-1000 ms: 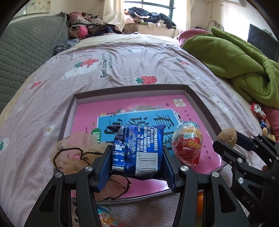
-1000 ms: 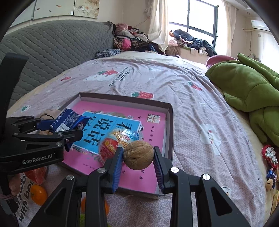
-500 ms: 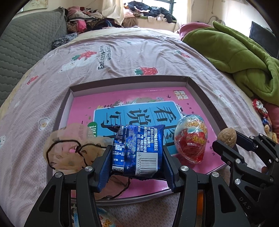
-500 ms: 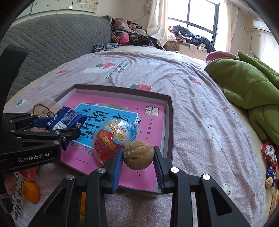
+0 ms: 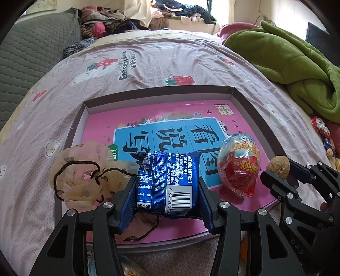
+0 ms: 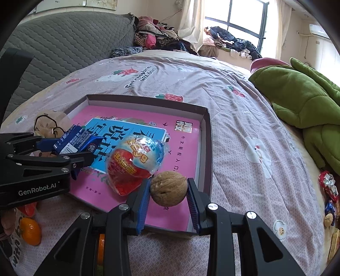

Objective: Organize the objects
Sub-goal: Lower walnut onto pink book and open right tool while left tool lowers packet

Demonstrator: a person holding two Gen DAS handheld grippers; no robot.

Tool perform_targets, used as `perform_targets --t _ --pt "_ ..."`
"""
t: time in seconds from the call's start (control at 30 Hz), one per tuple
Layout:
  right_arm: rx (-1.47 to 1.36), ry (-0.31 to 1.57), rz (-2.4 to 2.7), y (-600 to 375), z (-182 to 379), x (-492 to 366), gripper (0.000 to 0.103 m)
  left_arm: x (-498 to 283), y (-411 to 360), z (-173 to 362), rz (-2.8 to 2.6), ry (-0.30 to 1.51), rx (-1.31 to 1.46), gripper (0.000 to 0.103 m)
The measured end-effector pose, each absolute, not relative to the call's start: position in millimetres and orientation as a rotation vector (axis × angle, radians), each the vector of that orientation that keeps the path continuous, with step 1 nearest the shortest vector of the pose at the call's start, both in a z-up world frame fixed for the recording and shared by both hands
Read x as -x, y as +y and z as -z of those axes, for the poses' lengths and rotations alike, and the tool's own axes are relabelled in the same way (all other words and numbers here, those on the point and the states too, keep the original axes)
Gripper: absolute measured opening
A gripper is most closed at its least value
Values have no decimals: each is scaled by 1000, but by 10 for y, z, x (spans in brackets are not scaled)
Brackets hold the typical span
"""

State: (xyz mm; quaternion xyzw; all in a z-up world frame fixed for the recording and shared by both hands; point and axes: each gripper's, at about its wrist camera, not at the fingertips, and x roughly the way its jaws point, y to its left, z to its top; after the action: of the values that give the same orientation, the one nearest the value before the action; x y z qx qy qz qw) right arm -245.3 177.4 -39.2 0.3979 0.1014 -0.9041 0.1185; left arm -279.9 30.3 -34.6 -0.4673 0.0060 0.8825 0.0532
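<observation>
Over the box (image 5: 250,110) on the bed, the left claw (image 5: 167,191) pinches a light, crinkly blue packet (image 5: 170,180) by its sides, best held gently, while the right claw (image 6: 169,196) clamps a hard, round walnut (image 6: 169,187) that could slip.

Home bedroom: bed (image 6: 212,99) with strawberry-print sheet, grey quilted headboard (image 6: 70,44), green blanket (image 6: 297,99), clothes pile (image 6: 157,38) by curtained window (image 6: 238,19), wall AC unit (image 6: 318,30).
</observation>
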Motion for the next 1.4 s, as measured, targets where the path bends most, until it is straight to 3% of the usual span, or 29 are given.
perform_targets --t 1.4 --pt "-1176 213 2631 1794 279 2424 36 2787 293 324 -2706 36 1443 58"
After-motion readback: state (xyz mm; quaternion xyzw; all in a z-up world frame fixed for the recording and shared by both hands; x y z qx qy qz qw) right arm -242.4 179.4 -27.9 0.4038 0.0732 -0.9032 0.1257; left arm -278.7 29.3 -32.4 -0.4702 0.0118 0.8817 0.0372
